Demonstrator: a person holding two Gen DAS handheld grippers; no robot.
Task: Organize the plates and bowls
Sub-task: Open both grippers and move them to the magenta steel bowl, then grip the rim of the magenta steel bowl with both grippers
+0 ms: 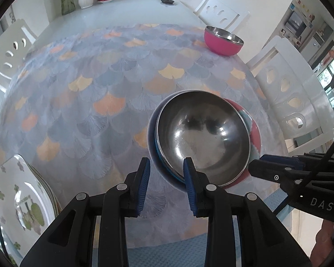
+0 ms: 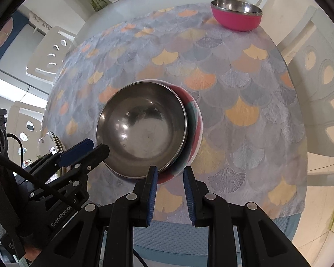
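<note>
And there was the steel bowl [image 1: 202, 133], nested inside the patterned bowl [image 1: 255, 133] on the fan-print tablecloth [image 1: 100, 89]. The left gripper [image 1: 167, 162] had its tongs narrow across the steel bowl's near rim, one pad inside and one outside, with both bowl walls pinched between them. The right gripper [image 2: 170, 171] was clamped tight on the patterned bowl's lip, just right of that rim.

Plenty of bare cloth lay left of the steel bowl and beyond it. The pink bowl [image 1: 222, 42] sat well beyond it, at the cloth's far right edge. The stacked plates [image 1: 22, 200] lay well to its left, at the near edge. A white chair [image 1: 296, 102] crowded the table edge to its right.
</note>
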